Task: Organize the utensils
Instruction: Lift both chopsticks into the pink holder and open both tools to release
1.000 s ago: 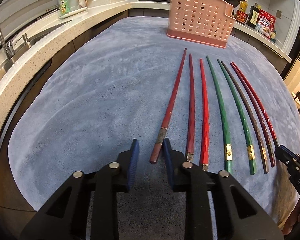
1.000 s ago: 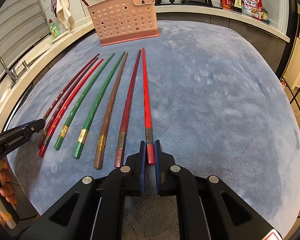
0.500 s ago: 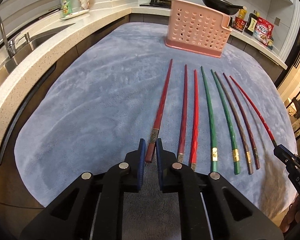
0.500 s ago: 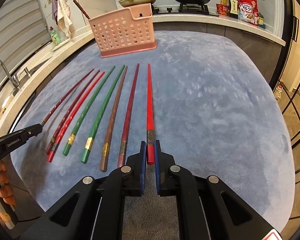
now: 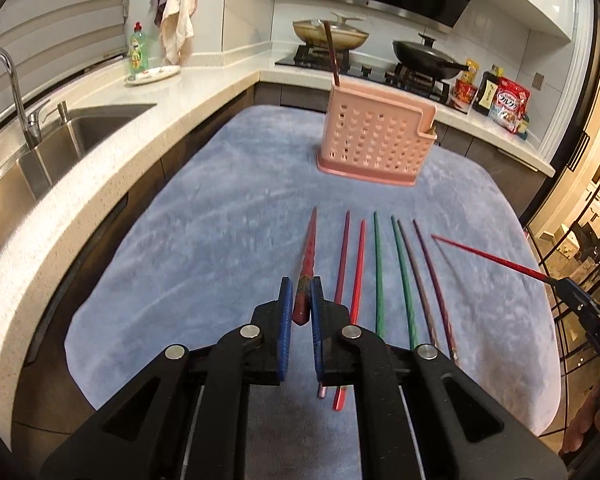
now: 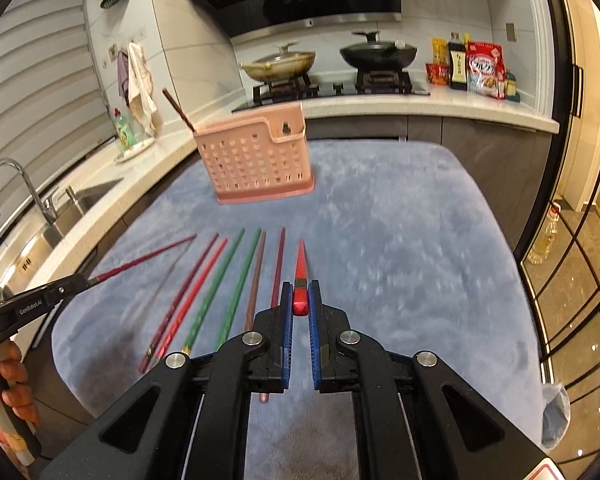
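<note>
a: what's different from a second ago?

b: both chopsticks have left the cloth. the left claw (image 5: 299, 300) is clamped on the thick end of the dark red patterned chopstick (image 5: 306, 264), and that stick now points up off the blue-grey fleece cloth on the bench (image 5: 220, 248) instead of lying flat at the left of the row.

a: and the other side?

b: the right claw (image 6: 300, 300) is pinched on the bright red chopstick (image 6: 300, 276), also raised, tip forward. a moment back it lay at the right end of the row.

a: so what's left down there?

b: six chopsticks (image 5: 380, 272) lie side by side on the cloth between the two lifted ones.

a: where do the two go?

b: likely the pink perforated plastic utensil holder (image 5: 374, 146) standing farther back, with one brown stick (image 5: 331, 54) already in it. both pickups look done; the carry and drop remain.
</note>
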The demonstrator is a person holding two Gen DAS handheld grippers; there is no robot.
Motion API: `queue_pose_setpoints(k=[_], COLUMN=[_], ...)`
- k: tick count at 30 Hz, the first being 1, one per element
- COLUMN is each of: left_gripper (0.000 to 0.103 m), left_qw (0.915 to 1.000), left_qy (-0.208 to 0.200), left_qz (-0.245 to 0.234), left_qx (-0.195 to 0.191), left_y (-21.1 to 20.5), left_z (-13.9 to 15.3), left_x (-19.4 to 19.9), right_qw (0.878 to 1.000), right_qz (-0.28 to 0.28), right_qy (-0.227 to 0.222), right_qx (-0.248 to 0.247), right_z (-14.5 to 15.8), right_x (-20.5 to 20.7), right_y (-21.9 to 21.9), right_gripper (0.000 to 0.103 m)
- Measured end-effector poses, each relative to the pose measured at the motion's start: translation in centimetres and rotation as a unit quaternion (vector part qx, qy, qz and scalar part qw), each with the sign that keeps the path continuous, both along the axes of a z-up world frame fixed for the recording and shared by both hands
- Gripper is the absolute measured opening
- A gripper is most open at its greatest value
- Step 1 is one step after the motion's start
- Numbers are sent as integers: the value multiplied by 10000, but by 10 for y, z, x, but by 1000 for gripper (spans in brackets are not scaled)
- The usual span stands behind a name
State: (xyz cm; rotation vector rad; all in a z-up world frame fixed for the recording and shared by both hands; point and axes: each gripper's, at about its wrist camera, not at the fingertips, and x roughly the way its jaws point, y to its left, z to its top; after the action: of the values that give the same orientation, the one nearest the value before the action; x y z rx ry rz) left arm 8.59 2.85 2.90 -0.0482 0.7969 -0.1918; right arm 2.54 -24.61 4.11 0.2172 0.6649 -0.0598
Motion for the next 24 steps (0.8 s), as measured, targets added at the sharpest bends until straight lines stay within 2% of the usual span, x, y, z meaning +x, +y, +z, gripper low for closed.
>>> queue_pose_setpoints(k=[7,24], left_gripper=[8,7], left_qw=[9995,9938], left_qy=[-308,-1099], left_qz=[59,149], left_qx=[-71,2], left_y=[2,-14], left_z=[34,116], left_x=[21,96], right_qw=[9989,9934], right_qz=[-110,-203], right_qy=[-436,-1110], right_qx=[95,224], right_z=[35,103], right_x=[18,84], right_y=[-19,-48], right_gripper=[7,7])
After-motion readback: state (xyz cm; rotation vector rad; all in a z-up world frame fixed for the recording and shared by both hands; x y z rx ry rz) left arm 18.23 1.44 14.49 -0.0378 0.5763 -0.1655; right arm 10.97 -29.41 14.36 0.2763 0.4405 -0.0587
